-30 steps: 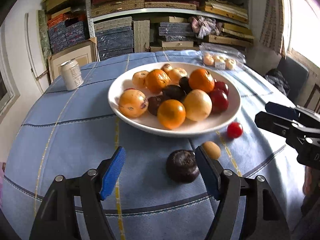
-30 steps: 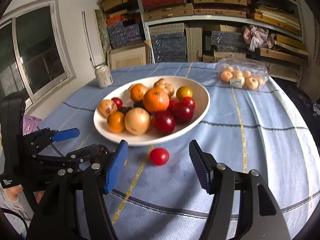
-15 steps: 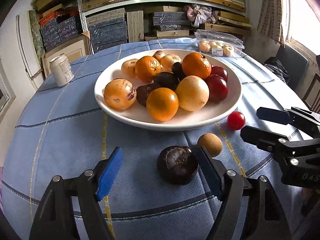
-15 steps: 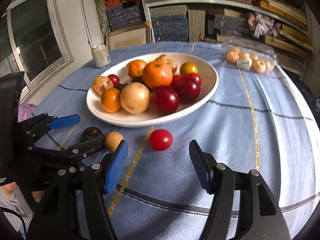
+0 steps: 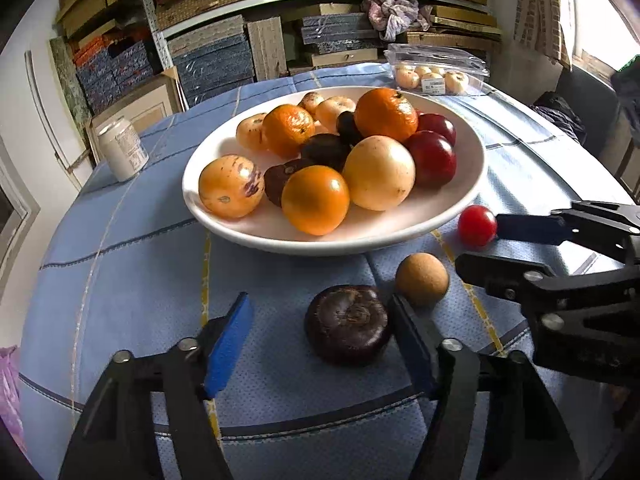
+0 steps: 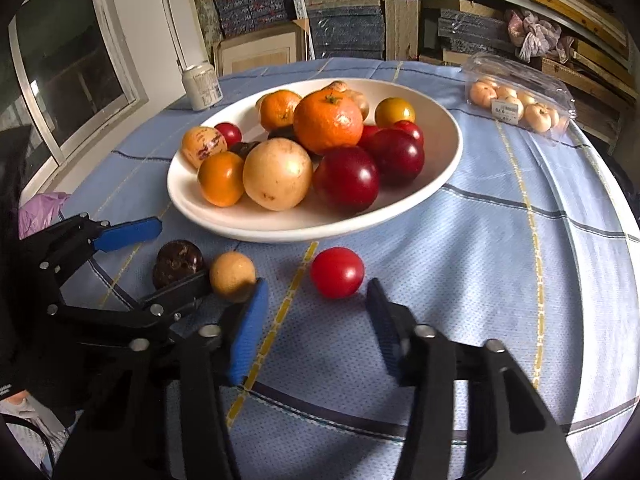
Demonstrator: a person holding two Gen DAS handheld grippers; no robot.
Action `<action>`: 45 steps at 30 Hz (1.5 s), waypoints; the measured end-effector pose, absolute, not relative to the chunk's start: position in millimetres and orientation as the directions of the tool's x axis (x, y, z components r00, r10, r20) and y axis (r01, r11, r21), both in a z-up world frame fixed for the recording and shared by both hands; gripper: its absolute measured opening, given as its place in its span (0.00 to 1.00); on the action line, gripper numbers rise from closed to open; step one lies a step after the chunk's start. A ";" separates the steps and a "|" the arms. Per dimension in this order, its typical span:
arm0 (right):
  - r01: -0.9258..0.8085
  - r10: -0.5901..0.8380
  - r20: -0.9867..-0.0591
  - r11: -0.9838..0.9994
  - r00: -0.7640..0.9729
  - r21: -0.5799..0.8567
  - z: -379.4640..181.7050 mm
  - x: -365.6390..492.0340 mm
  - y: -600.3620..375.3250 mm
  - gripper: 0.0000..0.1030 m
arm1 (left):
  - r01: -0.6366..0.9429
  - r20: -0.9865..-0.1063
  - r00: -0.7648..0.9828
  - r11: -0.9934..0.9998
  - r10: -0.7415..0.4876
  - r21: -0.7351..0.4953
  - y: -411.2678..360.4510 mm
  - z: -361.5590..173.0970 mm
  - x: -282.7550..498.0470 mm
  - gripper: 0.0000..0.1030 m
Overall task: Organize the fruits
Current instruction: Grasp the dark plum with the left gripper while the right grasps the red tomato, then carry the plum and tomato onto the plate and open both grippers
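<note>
A white bowl (image 5: 224,224) (image 6: 448,168) holds several oranges, red plums and dark fruits. Three fruits lie loose on the blue cloth before it: a dark purple fruit (image 5: 347,324) (image 6: 176,262), a small tan fruit (image 5: 421,278) (image 6: 233,276) and a red tomato (image 5: 477,225) (image 6: 337,272). My left gripper (image 5: 320,344) (image 6: 160,256) is open, its jaws either side of the dark purple fruit, the right pad close to it. My right gripper (image 6: 314,334) (image 5: 476,248) is open, just short of the tomato.
A drink can (image 5: 122,154) (image 6: 201,87) stands at the table's far left. A clear plastic box of small pale fruits (image 5: 434,74) (image 6: 516,100) sits at the far right. Shelves of stacked boxes stand behind the table. A window is at the left.
Both grippers have moved forward toward the loose fruits. The dark purple fruit now sits between the left jaws, and the tomato is closer to the right jaws.
</note>
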State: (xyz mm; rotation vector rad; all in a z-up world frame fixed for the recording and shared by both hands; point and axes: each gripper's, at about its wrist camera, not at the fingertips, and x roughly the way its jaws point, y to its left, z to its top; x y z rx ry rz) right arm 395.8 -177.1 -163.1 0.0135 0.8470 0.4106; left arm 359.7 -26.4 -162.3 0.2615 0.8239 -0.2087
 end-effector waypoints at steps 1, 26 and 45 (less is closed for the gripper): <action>-0.349 0.355 -0.725 0.922 0.591 0.167 -162.9 395.6 -176.4 0.40 | 0.289 -0.742 0.665 0.945 -0.081 0.155 -28.0 -162.1 358.5 0.56; -0.372 0.400 -0.727 0.904 0.559 0.212 -165.0 393.9 -172.1 0.16 | 0.255 -0.613 0.781 0.957 -0.119 0.140 -24.0 -115.8 351.2 0.41; -0.391 0.366 -0.706 0.910 0.606 0.136 -157.0 394.0 -165.4 0.39 | 0.250 -0.648 0.751 0.964 -0.129 0.097 -32.5 -118.2 420.0 0.41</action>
